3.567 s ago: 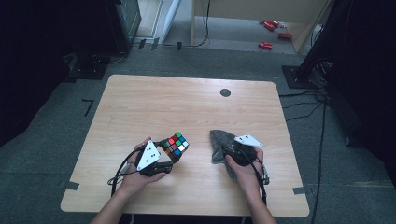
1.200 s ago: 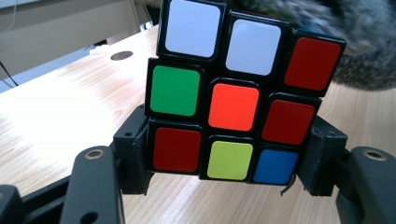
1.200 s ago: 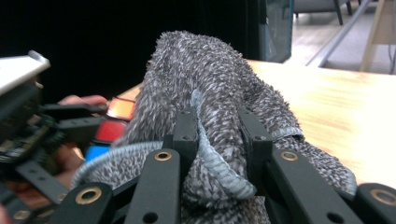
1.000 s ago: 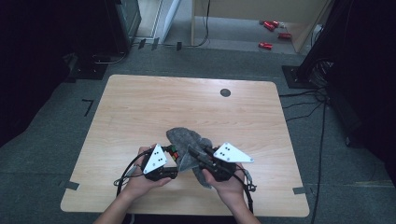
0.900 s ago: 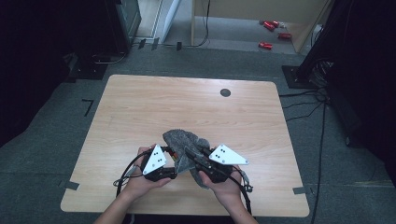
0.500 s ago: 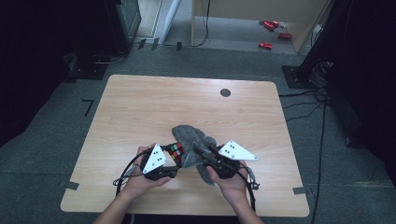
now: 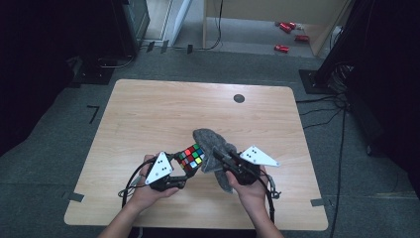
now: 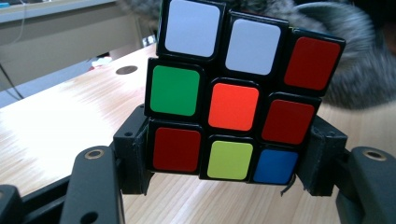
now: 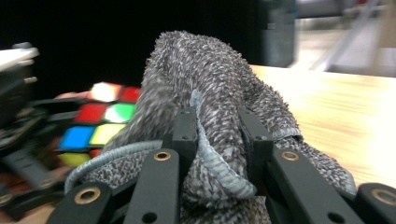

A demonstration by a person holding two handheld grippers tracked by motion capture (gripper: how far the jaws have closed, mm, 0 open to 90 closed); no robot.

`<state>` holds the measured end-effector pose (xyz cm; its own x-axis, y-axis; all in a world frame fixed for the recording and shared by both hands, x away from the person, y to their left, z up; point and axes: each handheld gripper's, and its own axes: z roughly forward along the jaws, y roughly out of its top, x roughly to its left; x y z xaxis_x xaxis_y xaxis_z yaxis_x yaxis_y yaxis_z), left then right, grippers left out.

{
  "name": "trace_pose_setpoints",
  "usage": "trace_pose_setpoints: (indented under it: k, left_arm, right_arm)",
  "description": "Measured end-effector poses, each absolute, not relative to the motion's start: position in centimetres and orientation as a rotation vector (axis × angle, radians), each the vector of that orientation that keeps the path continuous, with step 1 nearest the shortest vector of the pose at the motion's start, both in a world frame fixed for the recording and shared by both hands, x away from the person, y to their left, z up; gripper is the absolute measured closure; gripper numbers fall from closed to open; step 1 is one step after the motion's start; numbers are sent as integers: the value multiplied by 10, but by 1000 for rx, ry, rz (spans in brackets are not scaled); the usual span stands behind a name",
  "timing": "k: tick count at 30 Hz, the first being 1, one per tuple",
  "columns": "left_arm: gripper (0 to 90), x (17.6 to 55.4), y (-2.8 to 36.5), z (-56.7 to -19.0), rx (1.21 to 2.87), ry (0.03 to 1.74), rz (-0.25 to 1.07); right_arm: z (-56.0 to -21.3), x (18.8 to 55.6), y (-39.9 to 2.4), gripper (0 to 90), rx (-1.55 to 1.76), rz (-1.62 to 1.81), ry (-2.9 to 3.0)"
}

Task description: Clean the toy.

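Table (image 7: pixel 148 114) space near its six o'clock edge is where the work is held. Grey cloth (image 7: pixel 214 148), pinched in the closed right hand-held gripper (image 7: pixel 223 161), has been drawn off toward three o'clock since a second ago, when it lay draped over the cube (image 7: pixel 191 157); now it touches only the cube's three o'clock side and the coloured top is uncovered. The cube is kept clamped, tilted, in the left hand-held gripper (image 7: pixel 184 168), which has not shifted. One wiping pass is judged complete, and another face can be offered.
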<state>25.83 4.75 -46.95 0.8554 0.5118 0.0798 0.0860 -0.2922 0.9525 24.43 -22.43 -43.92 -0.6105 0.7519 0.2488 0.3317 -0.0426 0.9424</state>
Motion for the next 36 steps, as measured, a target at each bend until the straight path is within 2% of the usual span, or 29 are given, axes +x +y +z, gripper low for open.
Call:
trace_pose_setpoints:
  k: [10,16,23,31,36]
  left_arm:
    - [345,260,56,-467,1807,464,416]
    - [345,261,57,-464,1767,473,389]
    - [346,261,60,-465,1785,470,405]
    - [346,263,69,-459,1742,500,393]
    - [346,264,71,-458,1736,508,398]
  right_arm:
    - [-464,255,-214,735,1140,1792,2079]
    - [-474,258,-208,729,1133,1645,2226]
    - [-455,254,-224,729,1090,1809,2014]
    - [-473,254,-205,727,964,1730,2224]
    - [-467,252,-206,724,922,1693,2178]
